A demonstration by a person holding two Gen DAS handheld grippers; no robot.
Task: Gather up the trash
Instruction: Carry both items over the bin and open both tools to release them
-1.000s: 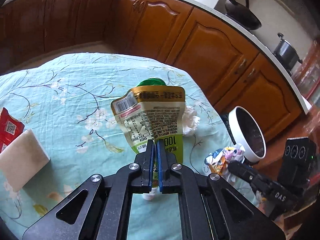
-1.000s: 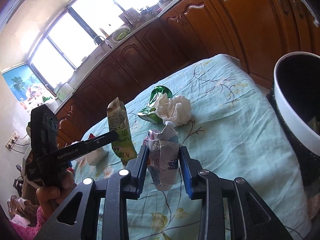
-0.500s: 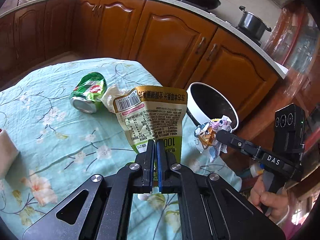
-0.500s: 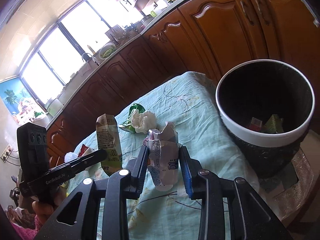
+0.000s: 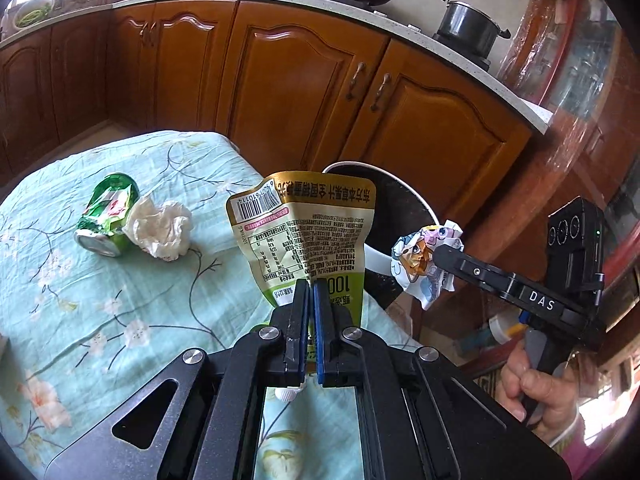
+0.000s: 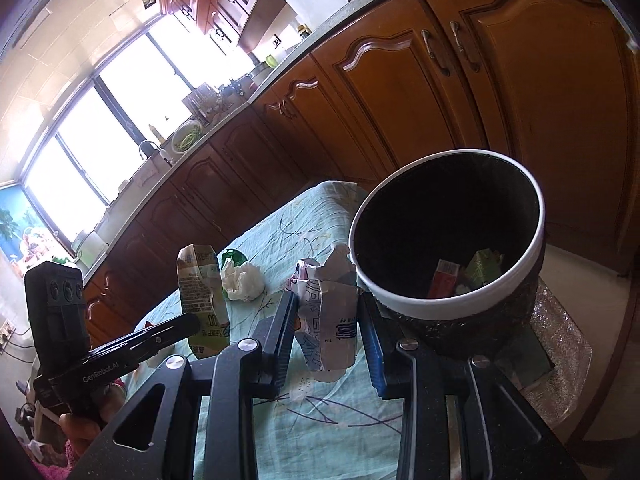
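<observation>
In the left wrist view, a flat drink pouch (image 5: 308, 236) is pinched near its lower end between the closed fingers of the left gripper (image 5: 311, 292) and is held upright above the table (image 5: 80, 300), with its cap (image 5: 290, 393) seen below the fingers. The bin (image 5: 404, 208) is seen just behind it, beyond the table edge. A crushed can (image 5: 106, 216) and a tissue ball (image 5: 160, 230), touching each other, are left on the cloth. The pouch is judged light, limp and slick, so a grip across the flat seam, as taken here, is favoured over the bulging middle. In the right wrist view, a crumpled wrapper (image 6: 328, 316) is clamped between the fingers of the right gripper (image 6: 330, 328), just beside the white rim of the bin (image 6: 448, 308), in which some trash is already seen. The wrapper is judged very light, soft and springy; it is best squeezed across its bulk, and it may cling to the pads when let go. The can would be stiffer and could be taken across its dented waist.
</observation>
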